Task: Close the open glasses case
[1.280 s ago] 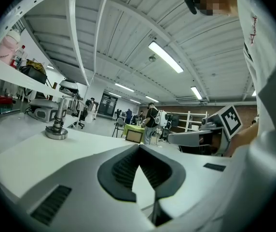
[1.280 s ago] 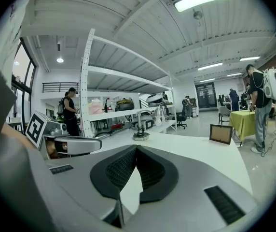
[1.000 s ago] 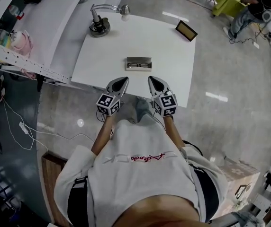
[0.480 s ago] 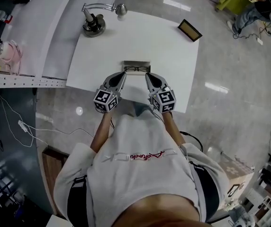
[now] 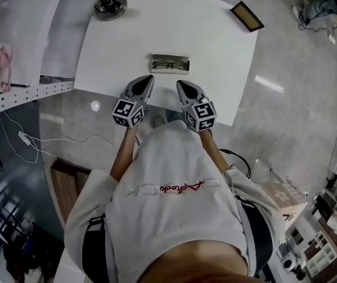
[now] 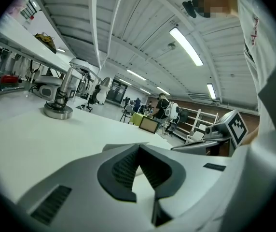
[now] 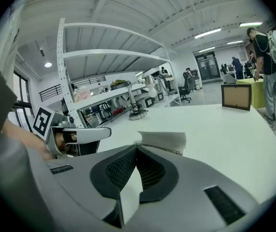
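Two grippers side by side in the head view, over the near edge of the white table: left gripper and right gripper, tips aimed at the glasses case. Lies open just beyond both tips, apart from them, glasses showing inside. Farther back on the table, a metal stand and a picture frame. In the left gripper view, jaws pinched together, nothing between. In the right gripper view, jaws likewise closed tip to tip and empty, the case's raised lid just past them.
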The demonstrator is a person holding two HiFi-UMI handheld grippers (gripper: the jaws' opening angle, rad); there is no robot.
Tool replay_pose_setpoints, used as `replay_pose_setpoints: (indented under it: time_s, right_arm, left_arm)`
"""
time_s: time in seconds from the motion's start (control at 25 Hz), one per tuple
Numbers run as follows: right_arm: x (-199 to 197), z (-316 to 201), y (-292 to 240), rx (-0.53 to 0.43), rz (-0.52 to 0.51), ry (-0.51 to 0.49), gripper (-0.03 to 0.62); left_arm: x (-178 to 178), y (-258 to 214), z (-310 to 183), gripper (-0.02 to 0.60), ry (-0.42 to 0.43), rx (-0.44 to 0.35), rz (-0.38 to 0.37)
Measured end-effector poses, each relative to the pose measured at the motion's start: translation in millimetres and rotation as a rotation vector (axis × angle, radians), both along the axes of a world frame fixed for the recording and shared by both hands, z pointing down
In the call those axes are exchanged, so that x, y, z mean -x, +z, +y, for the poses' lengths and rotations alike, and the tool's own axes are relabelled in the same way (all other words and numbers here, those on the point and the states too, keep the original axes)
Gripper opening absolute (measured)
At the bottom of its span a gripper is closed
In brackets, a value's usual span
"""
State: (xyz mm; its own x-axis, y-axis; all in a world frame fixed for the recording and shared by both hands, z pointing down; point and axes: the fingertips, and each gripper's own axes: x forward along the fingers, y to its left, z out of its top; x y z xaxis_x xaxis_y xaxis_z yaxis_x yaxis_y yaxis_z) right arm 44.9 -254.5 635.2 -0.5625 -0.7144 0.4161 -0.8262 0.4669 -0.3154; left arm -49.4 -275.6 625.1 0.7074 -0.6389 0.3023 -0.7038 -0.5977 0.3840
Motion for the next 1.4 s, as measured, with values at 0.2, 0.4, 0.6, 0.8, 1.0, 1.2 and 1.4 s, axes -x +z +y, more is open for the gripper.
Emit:
replay_pose_setpoints:
  time_s: [0.2,0.4,0.6,0.8,1.0,1.2,1.4]
  right_arm:
    - [-0.1,9.5,17.7,0.051,0.01,0.003,0.011]
    - [-0.8,5.9,26.8,0.064,0.014,0.006,0.011]
    - [-1.3,-13.3,29.8,0.052,0.019,0.007,0.011]
    - [-2.7,-41.8,30.0,0.031,0.031,0.012,0.011]
    - [-0.5,-63.8,29.3,-0.009,0.11,-0.033,0.011]
    - [8.2,-70.4,31.3,-0.163,0.508,-0.224,0.011]
    - [13.2,-71.5,41.4,-0.41,1.009,-0.485,0.011]
  left_arm:
    - [0.2,13.7,6.4,0.028,0.006,0.035,0.002]
    - [1.7,17.7,2.5,0.028,0.004,0.04,0.0]
    - [0.9,17.8,3.4,0.028,0.011,0.043,-0.001]
    - [4.4,16.7,5.8,0.028,-0.006,0.049,0.003]
    - [7.1,12.2,7.5,0.028,-0.015,0.046,0.012]
    - [8.7,13.4,10.7,0.028,-0.016,0.052,0.025]
    - [6.2,9.7,8.5,0.028,-0.011,0.045,0.039]
